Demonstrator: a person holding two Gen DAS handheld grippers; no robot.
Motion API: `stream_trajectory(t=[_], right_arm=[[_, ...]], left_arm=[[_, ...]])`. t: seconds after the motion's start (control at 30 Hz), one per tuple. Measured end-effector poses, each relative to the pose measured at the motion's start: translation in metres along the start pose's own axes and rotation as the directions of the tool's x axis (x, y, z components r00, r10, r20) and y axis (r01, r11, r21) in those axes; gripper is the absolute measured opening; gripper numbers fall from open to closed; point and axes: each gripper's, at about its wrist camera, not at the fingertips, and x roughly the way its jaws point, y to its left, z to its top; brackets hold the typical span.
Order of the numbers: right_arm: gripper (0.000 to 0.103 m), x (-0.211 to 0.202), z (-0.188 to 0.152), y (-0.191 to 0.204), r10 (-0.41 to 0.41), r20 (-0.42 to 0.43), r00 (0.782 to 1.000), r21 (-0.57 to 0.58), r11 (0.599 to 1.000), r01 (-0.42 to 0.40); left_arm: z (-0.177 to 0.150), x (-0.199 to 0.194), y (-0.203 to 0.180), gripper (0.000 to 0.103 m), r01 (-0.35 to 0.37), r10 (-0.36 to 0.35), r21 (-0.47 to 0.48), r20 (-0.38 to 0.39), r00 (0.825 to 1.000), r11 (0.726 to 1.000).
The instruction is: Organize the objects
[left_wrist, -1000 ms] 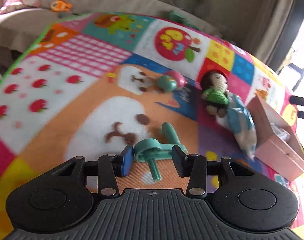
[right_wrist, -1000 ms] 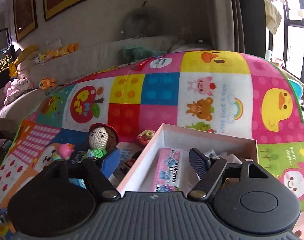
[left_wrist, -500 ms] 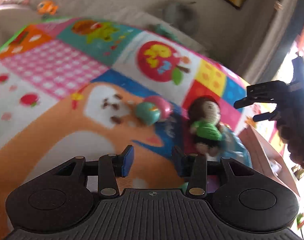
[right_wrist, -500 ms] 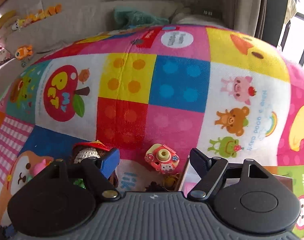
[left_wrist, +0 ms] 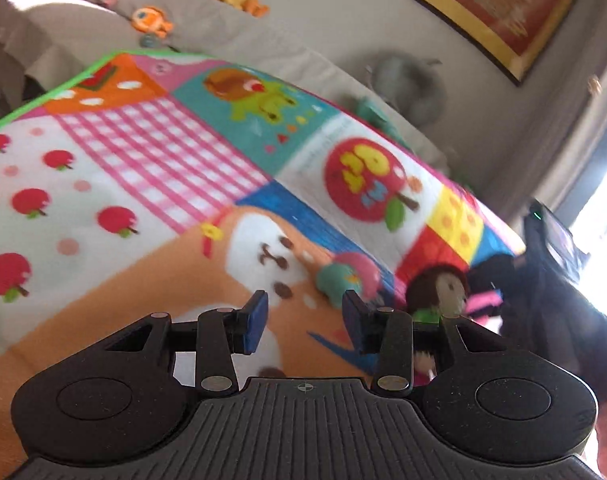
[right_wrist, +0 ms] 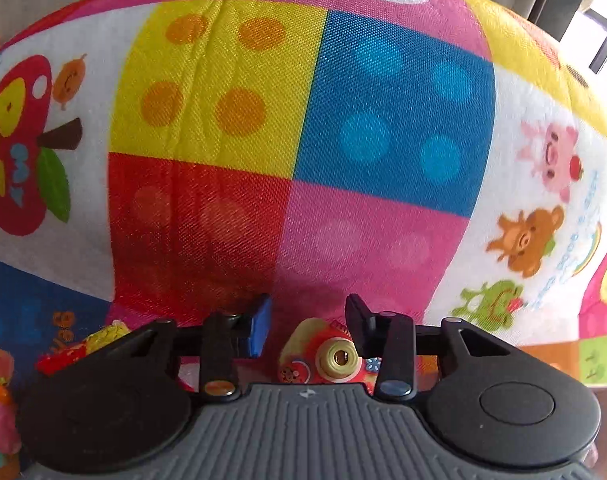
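one small toy camera [right_wrist: 335,360], red and pink with a cream lens ring, sits on the patchwork play mat [right_wrist: 303,120] low in the right wrist view. its lens faces straight back toward the gripper body and its long axis runs left to right across the gap. the right gripper [right_wrist: 307,324] has its jaws apart, one either side of the toy, with no contact that i can make out (the lower half of the toy is hidden behind the gripper body). the left gripper [left_wrist: 303,316] hangs over the orange bear patch, jaws apart and holding nothing. just beyond its right finger lie a teal and pink round toy [left_wrist: 345,278] and a crocheted doll [left_wrist: 437,292] with dark hair.
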Motion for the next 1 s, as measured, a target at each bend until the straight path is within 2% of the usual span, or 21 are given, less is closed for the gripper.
stream_trajectory(t=[0.1,0.2,0.3,0.43,0.5,0.57,0.6,0.67,0.73,0.8,0.87,0.9,0.93,0.97,1.0], right_arm=[[0.037,-0.014,-0.016,0.003,0.064,-0.017,0.998,-0.011,0.998,-0.064],[0.032,-0.034,-0.037,0.008,0.171,-0.04,0.984,-0.034,0.984,-0.173],[0.031,-0.052,-0.061,0.009,0.296,-0.082,0.952,-0.011,0.955,-0.298],[0.031,-0.077,-0.097,0.014,0.402,-0.126,0.907,-0.007,0.914,-0.406],[0.031,-0.097,-0.119,0.015,0.417,-0.106,0.903,-0.062,0.903,-0.424],[0.032,-0.126,-0.141,0.015,0.401,-0.018,0.916,-0.157,0.904,-0.399],[0.035,-0.139,-0.153,0.013,0.4,0.026,0.916,-0.204,0.899,-0.387],[0.052,-0.163,-0.179,0.0,0.411,0.085,0.908,-0.267,0.887,-0.376],[0.052,-0.169,-0.203,-0.007,0.401,0.081,0.912,-0.298,0.883,-0.362],[0.052,-0.177,-0.229,-0.019,0.384,0.091,0.919,-0.307,0.889,-0.341],[0.055,-0.189,-0.251,-0.036,0.372,0.133,0.919,-0.279,0.904,-0.325],[0.058,-0.194,-0.261,-0.047,0.366,0.164,0.916,-0.255,0.913,-0.319],[0.07,-0.198,-0.27,-0.058,0.354,0.199,0.914,-0.23,0.923,-0.308],[0.08,-0.2,-0.278,-0.067,0.337,0.23,0.913,-0.205,0.934,-0.293],[0.083,-0.203,-0.286,-0.077,0.317,0.257,0.913,-0.176,0.944,-0.278]], left_arm=[[0.003,0.0,0.002,0.045,-0.007,0.007,-0.006,0.004,1.0,1.0],[0.001,0.0,0.0,0.045,-0.006,0.005,0.024,0.013,1.0,1.0],[0.0,0.0,-0.002,0.045,-0.008,0.007,0.051,0.024,1.0,0.999],[-0.001,0.001,-0.002,0.045,-0.011,0.009,0.056,0.03,1.0,0.998],[-0.001,0.002,-0.003,0.045,-0.002,0.0,0.061,0.025,1.0,0.998],[-0.002,0.001,-0.004,0.045,0.011,-0.012,0.074,0.023,1.0,0.997],[-0.003,0.0,-0.006,0.045,0.019,-0.022,0.084,0.026,0.999,0.996],[-0.005,-0.003,-0.01,0.045,0.043,-0.048,0.108,0.045,0.998,0.993],[-0.006,-0.009,-0.016,0.045,0.063,-0.075,0.148,0.078,0.994,0.987],[-0.005,-0.016,-0.025,0.045,0.093,-0.108,0.198,0.071,0.992,0.976],[-0.004,-0.029,-0.043,0.045,0.159,-0.177,0.284,0.04,0.983,0.945],[-0.006,-0.037,-0.055,0.045,0.205,-0.223,0.356,0.01,0.975,0.912],[-0.01,-0.043,-0.069,0.045,0.254,-0.264,0.442,-0.04,0.964,0.86],[-0.016,-0.047,-0.085,0.045,0.304,-0.29,0.533,-0.113,0.95,0.789],[-0.025,-0.05,-0.101,0.046,0.349,-0.291,0.618,-0.197,0.936,0.705]])
